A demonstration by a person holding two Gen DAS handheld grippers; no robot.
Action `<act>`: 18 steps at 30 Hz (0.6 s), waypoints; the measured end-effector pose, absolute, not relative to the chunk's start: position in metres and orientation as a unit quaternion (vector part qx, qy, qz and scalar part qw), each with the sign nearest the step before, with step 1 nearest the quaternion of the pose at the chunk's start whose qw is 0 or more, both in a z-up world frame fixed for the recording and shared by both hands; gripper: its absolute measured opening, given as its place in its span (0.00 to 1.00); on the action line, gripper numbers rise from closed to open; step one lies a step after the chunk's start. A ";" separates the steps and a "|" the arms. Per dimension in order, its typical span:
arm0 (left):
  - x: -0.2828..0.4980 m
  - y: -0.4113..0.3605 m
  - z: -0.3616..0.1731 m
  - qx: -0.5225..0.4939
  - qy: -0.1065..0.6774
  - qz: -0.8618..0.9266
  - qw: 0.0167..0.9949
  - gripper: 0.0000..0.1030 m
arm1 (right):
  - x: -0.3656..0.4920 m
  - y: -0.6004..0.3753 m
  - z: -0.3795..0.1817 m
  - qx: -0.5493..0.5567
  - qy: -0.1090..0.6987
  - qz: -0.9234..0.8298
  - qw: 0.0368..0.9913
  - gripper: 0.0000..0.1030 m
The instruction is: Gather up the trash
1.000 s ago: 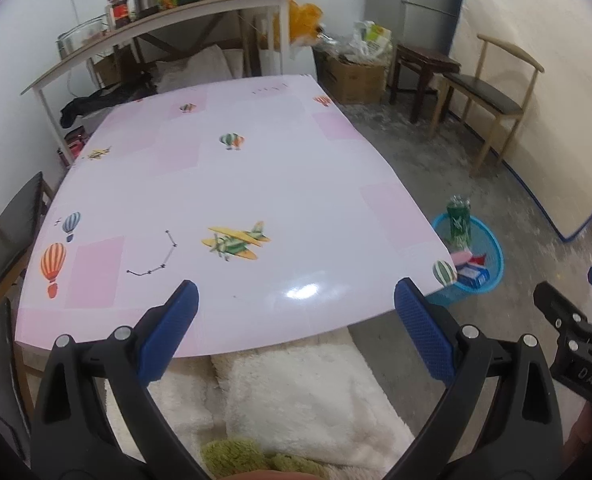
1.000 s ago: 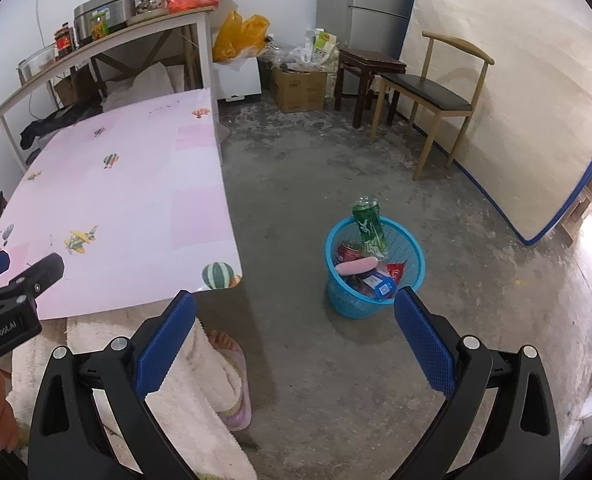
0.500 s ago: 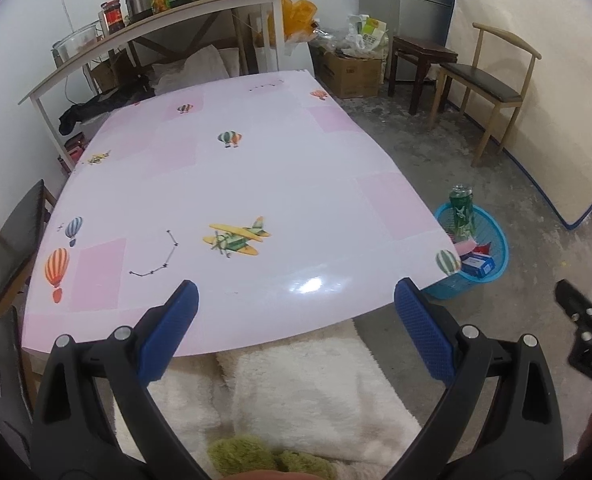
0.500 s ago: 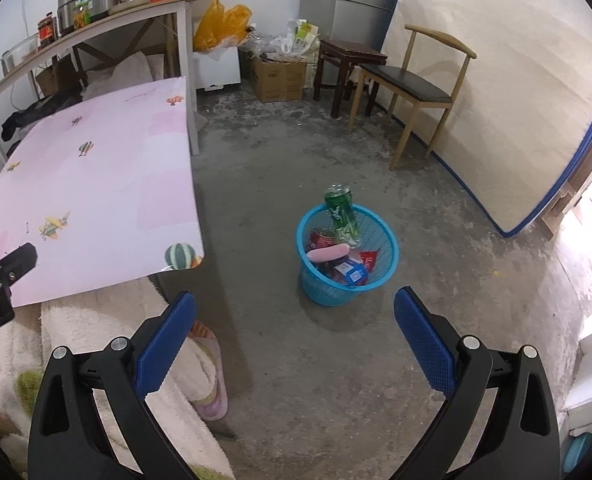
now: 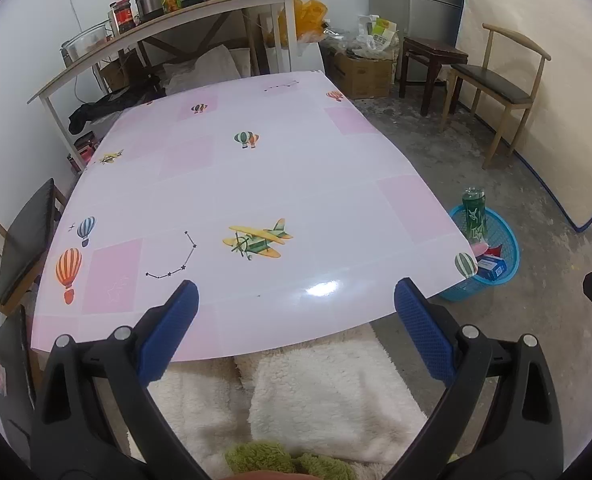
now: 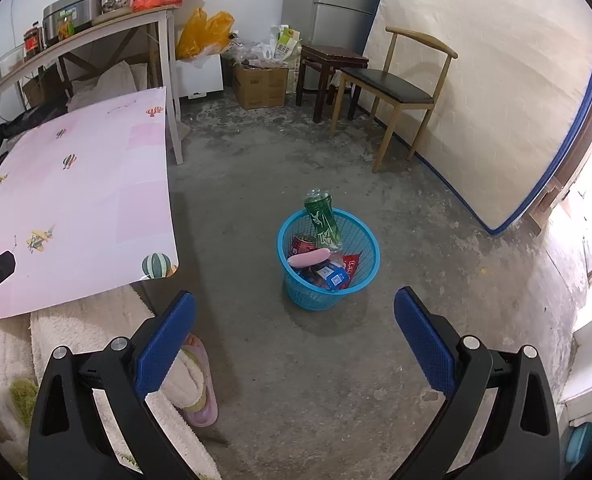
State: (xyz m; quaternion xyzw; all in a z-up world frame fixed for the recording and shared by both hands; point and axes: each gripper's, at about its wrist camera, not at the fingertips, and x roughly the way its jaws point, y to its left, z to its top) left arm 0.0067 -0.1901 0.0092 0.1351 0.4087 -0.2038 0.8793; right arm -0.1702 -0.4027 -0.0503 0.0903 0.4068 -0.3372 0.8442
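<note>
A blue mesh basket (image 6: 366, 274) stands on the concrete floor right of the table, also seen as the basket (image 5: 510, 252) in the left wrist view. In it lean a green bottle (image 6: 323, 218), a red can (image 6: 302, 243), a pink wrapper (image 6: 308, 258) and a blue box (image 6: 334, 279). My right gripper (image 6: 295, 306) hangs open above the floor just in front of the basket, holding nothing. My left gripper (image 5: 296, 296) is open over the near edge of the pink tablecloth (image 5: 255, 184), which shows only printed planes and balloons.
A wooden chair (image 6: 392, 88) and a dark stool (image 6: 328, 68) stand at the back, by a mattress (image 6: 496, 80) leaning on the wall. A shelf (image 5: 167, 24) with pots runs behind the table. White fluffy fabric (image 5: 328, 392) and a slipper (image 6: 199, 400) lie below me.
Both grippers have drawn back and up; the basket now sits farther ahead of the right one. The right gripper has slid toward the edge of the left view. Both stay open.
</note>
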 end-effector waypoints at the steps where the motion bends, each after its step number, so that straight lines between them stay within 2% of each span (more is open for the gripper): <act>1: 0.007 -0.189 0.009 0.136 0.408 -0.204 0.879 0.92 | -0.170 -0.403 -0.050 0.090 0.407 -0.338 0.844 0.94; 18: 0.005 -0.189 0.010 0.134 0.407 -0.204 0.880 0.92 | -0.172 -0.402 -0.050 0.089 0.406 -0.338 0.844 0.94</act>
